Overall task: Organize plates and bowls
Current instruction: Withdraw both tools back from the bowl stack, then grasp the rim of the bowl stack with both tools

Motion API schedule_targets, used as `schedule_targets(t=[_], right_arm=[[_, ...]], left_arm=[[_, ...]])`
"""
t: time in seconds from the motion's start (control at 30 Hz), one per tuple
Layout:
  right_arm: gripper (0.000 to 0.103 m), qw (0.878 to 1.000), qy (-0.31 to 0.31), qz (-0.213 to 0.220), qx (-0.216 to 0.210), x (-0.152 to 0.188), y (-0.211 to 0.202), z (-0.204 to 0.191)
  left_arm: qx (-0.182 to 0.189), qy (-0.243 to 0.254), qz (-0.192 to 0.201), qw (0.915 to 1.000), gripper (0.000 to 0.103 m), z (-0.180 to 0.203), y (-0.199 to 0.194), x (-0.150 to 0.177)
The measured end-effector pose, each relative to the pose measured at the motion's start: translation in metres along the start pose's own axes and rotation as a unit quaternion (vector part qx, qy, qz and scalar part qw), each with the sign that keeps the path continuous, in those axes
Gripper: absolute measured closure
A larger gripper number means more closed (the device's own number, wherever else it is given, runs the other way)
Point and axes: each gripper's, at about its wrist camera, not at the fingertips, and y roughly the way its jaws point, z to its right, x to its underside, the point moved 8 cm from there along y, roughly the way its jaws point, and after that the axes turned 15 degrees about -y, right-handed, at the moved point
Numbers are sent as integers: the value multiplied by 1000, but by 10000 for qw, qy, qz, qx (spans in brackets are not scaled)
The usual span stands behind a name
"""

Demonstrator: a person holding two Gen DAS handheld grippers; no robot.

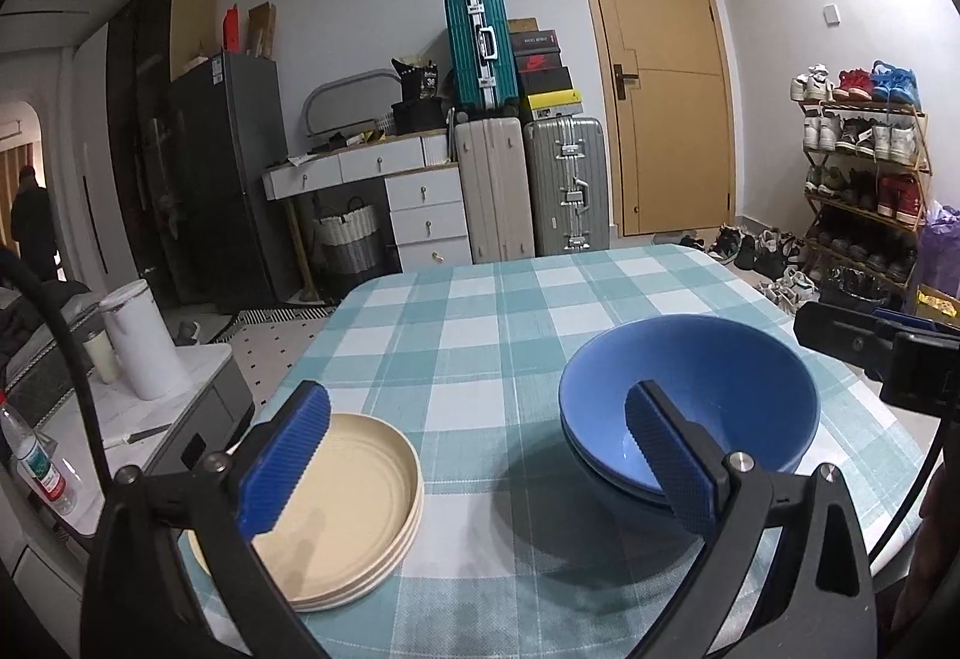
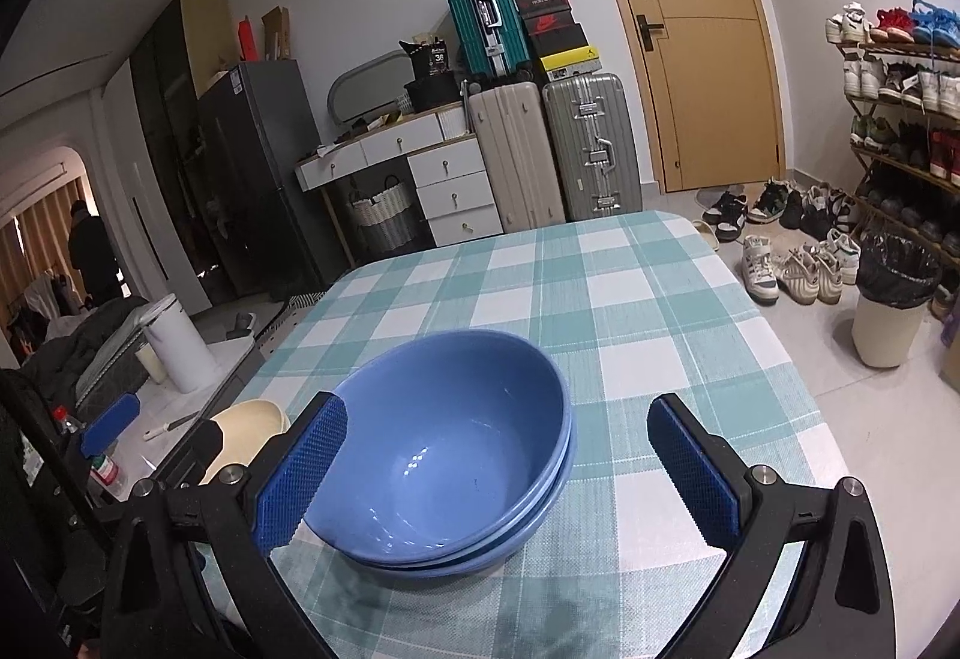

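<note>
Two blue bowls [image 2: 456, 455], one sitting inside the other, low in the middle of the right wrist view, on the checked tablecloth [image 2: 600, 299]. Same bowls [image 1: 690, 407] at lower right in the left wrist view. Cream plates [image 1: 354, 509] piled up at lower left there, near the table's edge. Only a bit of those plates [image 2: 249, 428] peeking out at lower left in the right wrist view.

Right gripper [image 2: 498, 470] wide open, holding nothing. Left blue pad [image 2: 300, 473] just in front of the bowl's near rim, other pad out to the right over bare cloth. Bowls straight ahead and a little left of this gripper, very close. Round, so no long side to line up with.

Left gripper [image 1: 474, 458] wide open too, empty. Plates under its left pad [image 1: 285, 458], bowls behind its right pad, bare cloth in between.

Probably nearly done: bowls in one pile, plates in another. Right gripper nearer the bowls, left gripper nearer the plates.
</note>
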Motion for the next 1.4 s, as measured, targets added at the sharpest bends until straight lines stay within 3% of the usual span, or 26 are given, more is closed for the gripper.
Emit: schedule_targets(t=[0.2,0.37,0.5,0.63,0.77,0.87,0.9,0.97,1.17,1.23,1.33,1.4], right_arm=[[1,9997,216,-63,-114,3,4,4],[1,9974,589,-294,-309,7,23,18],[1,9864,1270,-741,-731,21,51,34],[1,9640,2039,-966,-1404,35,71,44],[1,9560,2252,-1078,-1537,39,85,51],[1,9509,2327,-1217,-1639,42,97,51],[1,9493,2352,-1250,-1670,44,101,51],[1,9457,2408,-1328,-1731,47,106,51],[13,9385,2526,-1546,-1777,54,119,50],[19,9364,2543,-1625,-1793,57,121,49],[20,9347,2544,-1823,-1685,65,125,49],[33,9257,2660,-1998,-1802,72,129,47]], left_arm=[[-110,-36,-18,9999,0,-4,2,-6],[100,-251,-708,9971,0,-5,28,-5],[160,-391,-1693,9847,0,3,63,12],[138,-588,-2013,9777,0,7,80,14],[441,-782,-2459,9651,0,17,95,19],[421,-754,-3126,9459,0,25,111,35],[531,-856,-3486,9318,0,28,115,44],[638,-1009,-3702,9212,1,31,117,50],[417,-753,-3767,9223,1,32,127,54],[493,-627,-3994,9133,1,38,130,64],[503,-571,-4096,9091,1,40,131,71],[557,-623,-4153,9058,1,40,133,72]])
